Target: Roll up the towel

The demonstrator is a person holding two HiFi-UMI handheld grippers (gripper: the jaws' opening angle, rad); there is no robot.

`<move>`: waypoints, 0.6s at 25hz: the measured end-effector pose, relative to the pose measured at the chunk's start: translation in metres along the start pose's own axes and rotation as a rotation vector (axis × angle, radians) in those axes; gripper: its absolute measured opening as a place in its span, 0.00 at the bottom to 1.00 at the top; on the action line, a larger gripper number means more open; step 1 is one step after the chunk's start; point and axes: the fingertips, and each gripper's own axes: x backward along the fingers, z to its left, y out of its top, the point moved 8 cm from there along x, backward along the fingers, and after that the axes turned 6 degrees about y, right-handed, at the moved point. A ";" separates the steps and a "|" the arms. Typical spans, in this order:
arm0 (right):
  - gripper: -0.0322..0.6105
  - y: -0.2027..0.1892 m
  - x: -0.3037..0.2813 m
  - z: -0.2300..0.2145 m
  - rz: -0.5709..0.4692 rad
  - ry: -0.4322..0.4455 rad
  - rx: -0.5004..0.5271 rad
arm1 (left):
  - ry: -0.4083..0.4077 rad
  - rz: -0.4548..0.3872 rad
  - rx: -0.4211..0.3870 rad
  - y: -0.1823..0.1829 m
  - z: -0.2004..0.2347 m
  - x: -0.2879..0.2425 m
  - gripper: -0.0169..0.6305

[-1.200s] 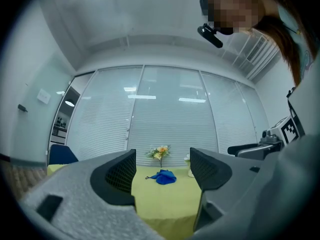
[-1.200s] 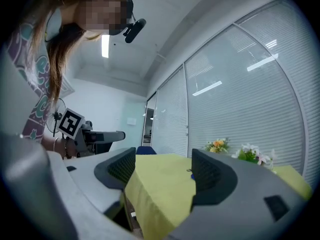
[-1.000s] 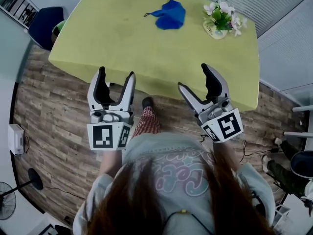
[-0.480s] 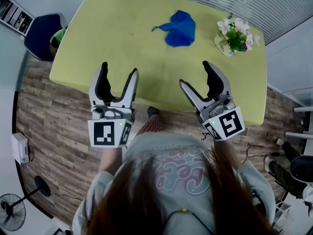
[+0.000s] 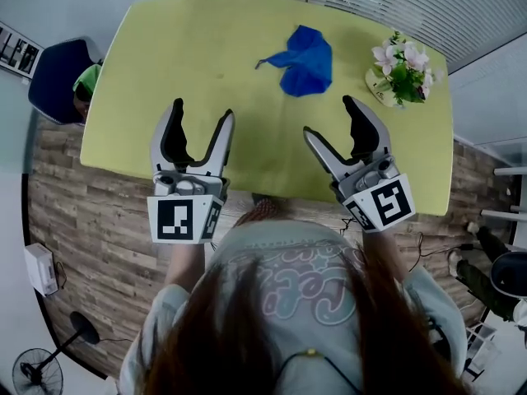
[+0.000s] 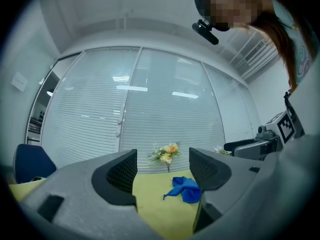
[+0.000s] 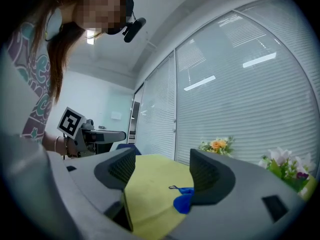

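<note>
Far across the yellow-green tabletop (image 5: 206, 56), toward its far edge, the blue towel (image 5: 306, 60) lies crumpled in a heap with one thin corner trailing left, well apart from both tongs. The left tongs (image 5: 202, 112) and right tongs (image 5: 329, 118) hover over the near edge, each with jaws spread wide and nothing between them. The step in hand looks like the reach, and a heap will not roll neatly. It would be best to carry both tongs over together, pinch two separate corners, and pull the cloth flat before starting a tight roll from one edge. The flower pot (image 5: 402, 64) stands near the towel's right side, so the right tongs should come in low from the near side to avoid knocking it. No brand or label can be read; the cubes bear only black-and-white square markers (image 5: 174, 220), and the curly print on the shirt (image 5: 284, 278) is half hidden by hair and illegible.
</note>
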 end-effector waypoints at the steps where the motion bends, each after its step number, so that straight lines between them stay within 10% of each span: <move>1: 0.58 -0.001 -0.004 -0.003 0.001 -0.005 0.001 | -0.011 0.002 0.001 -0.001 0.002 -0.006 0.50; 15: 0.58 -0.014 -0.029 -0.031 0.030 -0.058 -0.005 | -0.154 0.096 -0.003 -0.033 0.002 -0.068 0.50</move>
